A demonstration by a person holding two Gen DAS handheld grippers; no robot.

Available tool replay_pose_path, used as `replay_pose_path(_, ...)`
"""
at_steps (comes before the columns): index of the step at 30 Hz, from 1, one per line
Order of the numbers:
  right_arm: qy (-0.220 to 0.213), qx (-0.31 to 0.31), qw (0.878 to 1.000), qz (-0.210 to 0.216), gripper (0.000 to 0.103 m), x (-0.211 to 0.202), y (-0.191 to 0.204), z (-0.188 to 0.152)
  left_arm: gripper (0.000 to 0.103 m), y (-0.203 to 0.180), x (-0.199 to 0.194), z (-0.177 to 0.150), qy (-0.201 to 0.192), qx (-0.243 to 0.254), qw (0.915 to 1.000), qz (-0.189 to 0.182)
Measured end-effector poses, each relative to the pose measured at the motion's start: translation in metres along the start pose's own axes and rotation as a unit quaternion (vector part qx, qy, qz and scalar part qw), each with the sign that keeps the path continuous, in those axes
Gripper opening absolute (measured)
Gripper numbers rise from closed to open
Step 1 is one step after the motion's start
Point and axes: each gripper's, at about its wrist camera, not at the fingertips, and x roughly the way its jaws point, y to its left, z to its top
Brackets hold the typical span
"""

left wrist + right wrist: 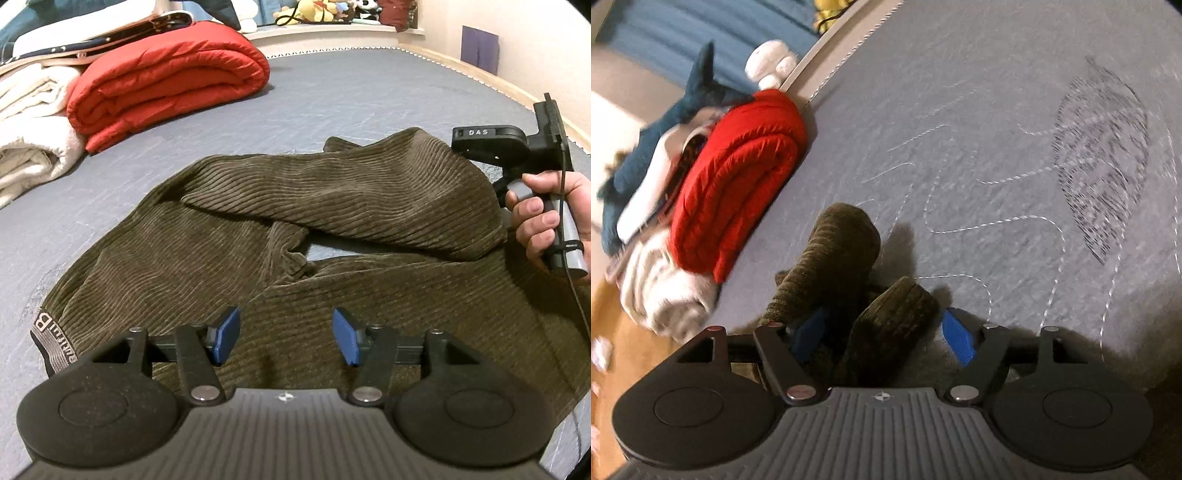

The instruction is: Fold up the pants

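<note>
Right wrist view motion-blurred at left: red quilted folded blanket [738, 184] and blue plush toy [665, 125] smeared. Olive-brown corduroy pants [827, 266] run under the gripper body, lower part hidden. Left wrist view: waistband lettering [46, 332] partly cut off, unreadable. Shelf plush toys [317, 9] clipped by top edge.

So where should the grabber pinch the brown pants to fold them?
Probably the waistband edge of the pants, coming from above. It lies flat on the mattress as a firm, straight hem, beside the open left gripper.
</note>
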Motion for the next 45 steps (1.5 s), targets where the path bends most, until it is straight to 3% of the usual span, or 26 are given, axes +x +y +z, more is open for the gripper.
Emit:
replay_pose_path(2, -0.003, -0.028, 0.999, -0.016, 0.069, 0.001, 0.008, -0.002, 0.062, -0.001, 0.000, -0.001, 0.000, 0.002, 1.0000, 0.000)
replay_pose_path(5, -0.007, -0.071, 0.996, -0.052, 0.041, 0.002, 0.017, -0.005, 0.062, -0.003, -0.001, -0.001, 0.000, 0.005, 1.0000, -0.003)
replay_pose_path(6, -0.007, -0.086, 0.994, -0.061, 0.037, 0.003, 0.019, -0.006, 0.062, -0.003, -0.001, -0.001, -0.001, 0.005, 1.0000, -0.003)
replay_pose_path(13, -0.056, -0.133, 0.987, -0.066, 0.024, -0.024, 0.033, -0.005, 0.062, -0.001, -0.002, 0.002, -0.004, -0.001, 1.0000, -0.006)
replay_pose_path(15, -0.073, -0.125, 0.988, -0.057, 0.012, -0.041, 0.030, 0.005, 0.062, 0.003, -0.002, 0.003, -0.006, -0.003, 1.0000, -0.006)
replay_pose_path(19, -0.146, -0.089, 0.982, -0.083, 0.011, -0.093, 0.006, 0.031, 0.062, 0.011, 0.000, 0.004, -0.003, -0.010, 0.9999, -0.004)
replay_pose_path(21, -0.198, -0.053, 0.970, -0.129, 0.010, -0.123, -0.018, 0.045, 0.062, 0.015, 0.001, 0.004, -0.002, -0.014, 0.9999, -0.005)
replay_pose_path(24, -0.278, 0.023, 0.933, -0.229, 0.010, -0.167, -0.067, 0.059, 0.062, 0.018, 0.001, 0.004, -0.002, -0.016, 0.9999, -0.004)
replay_pose_path(26, -0.290, 0.069, 0.918, -0.263, 0.010, -0.179, -0.098, 0.061, 0.062, 0.019, 0.003, 0.004, -0.001, -0.015, 0.9999, -0.005)
replay_pose_path(27, -0.283, 0.076, 0.916, -0.275, 0.010, -0.179, -0.110, 0.061, 0.062, 0.018, 0.004, 0.004, 0.000, -0.014, 0.9999, -0.005)
replay_pose_path(31, -0.229, 0.085, 0.930, -0.275, 0.012, -0.169, -0.144, 0.061, 0.062, 0.016, 0.011, 0.006, 0.007, -0.017, 0.9998, -0.002)
replay_pose_path(34, -0.217, 0.075, 0.935, -0.270, 0.025, -0.166, -0.145, 0.060, 0.062, 0.019, 0.017, 0.009, 0.008, -0.027, 0.9996, -0.004)
replay_pose_path(36, -0.194, 0.055, 0.948, -0.244, 0.055, -0.162, -0.147, 0.063, 0.062, 0.023, 0.023, 0.012, 0.005, -0.042, 0.9990, -0.013)
replay_pose_path(38, -0.181, 0.035, 0.953, -0.241, 0.055, -0.157, -0.146, 0.065, 0.061, 0.027, 0.029, 0.014, -0.001, -0.056, 0.9981, -0.025)
replay_pose_path(42, -0.166, 0.030, 0.957, -0.237, 0.018, -0.152, -0.153, 0.067, 0.061, 0.030, 0.047, 0.021, -0.018, -0.073, 0.9963, -0.042)
replay_pose_path(45, -0.179, 0.029, 0.957, -0.227, 0.013, -0.156, -0.143, 0.068, 0.061, 0.025, 0.062, 0.026, -0.028, -0.067, 0.9961, -0.049)
